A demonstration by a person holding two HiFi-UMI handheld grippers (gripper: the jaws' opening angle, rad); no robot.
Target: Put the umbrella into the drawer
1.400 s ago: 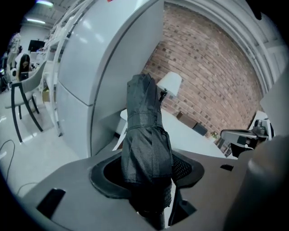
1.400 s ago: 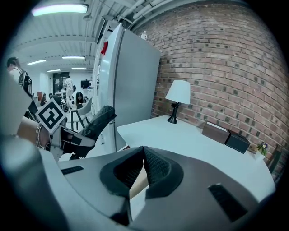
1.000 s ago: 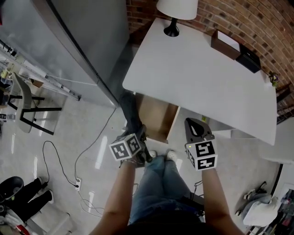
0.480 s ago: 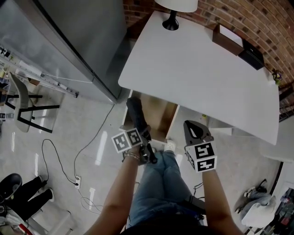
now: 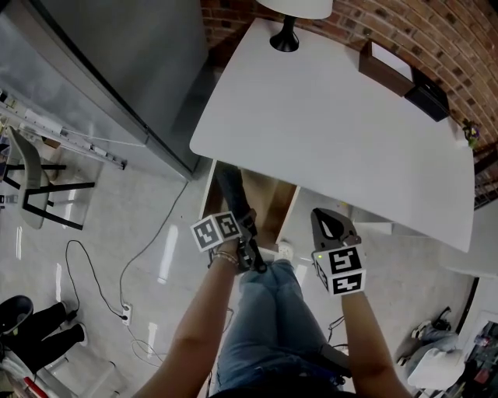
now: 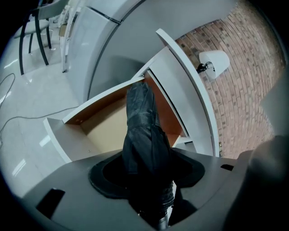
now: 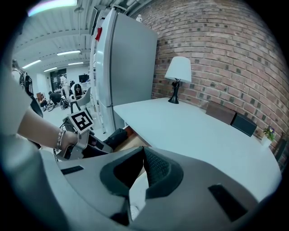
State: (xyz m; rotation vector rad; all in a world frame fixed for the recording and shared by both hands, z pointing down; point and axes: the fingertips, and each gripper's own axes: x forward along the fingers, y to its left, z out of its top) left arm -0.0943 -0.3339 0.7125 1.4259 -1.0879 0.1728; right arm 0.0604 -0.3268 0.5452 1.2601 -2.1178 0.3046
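Observation:
A black folded umbrella [image 5: 230, 186] is held in my left gripper [image 5: 240, 219], which is shut on its shaft near the handle. It slants forward and down, and its tip reaches over the open wooden drawer [image 5: 272, 210] under the white table [image 5: 334, 116]. In the left gripper view the umbrella [image 6: 144, 135] runs out between the jaws toward the drawer [image 6: 101, 133]. My right gripper [image 5: 331, 225] hovers to the right of the drawer, shut and empty. Seen from the right gripper [image 7: 143, 152], the umbrella [image 7: 118, 136] lies at the drawer's mouth.
A lamp [image 5: 292, 15], a brown box [image 5: 385, 70] and a black box [image 5: 426, 99] stand at the table's far edge by the brick wall. A grey fridge [image 5: 117, 62] stands left of the drawer. A cable [image 5: 148, 256] trails across the floor; a chair [image 5: 31, 179] stands far left.
My left gripper has sunk and rolled, carrying the umbrella forward so its tip now lies over the drawer. The right gripper has dropped a little.

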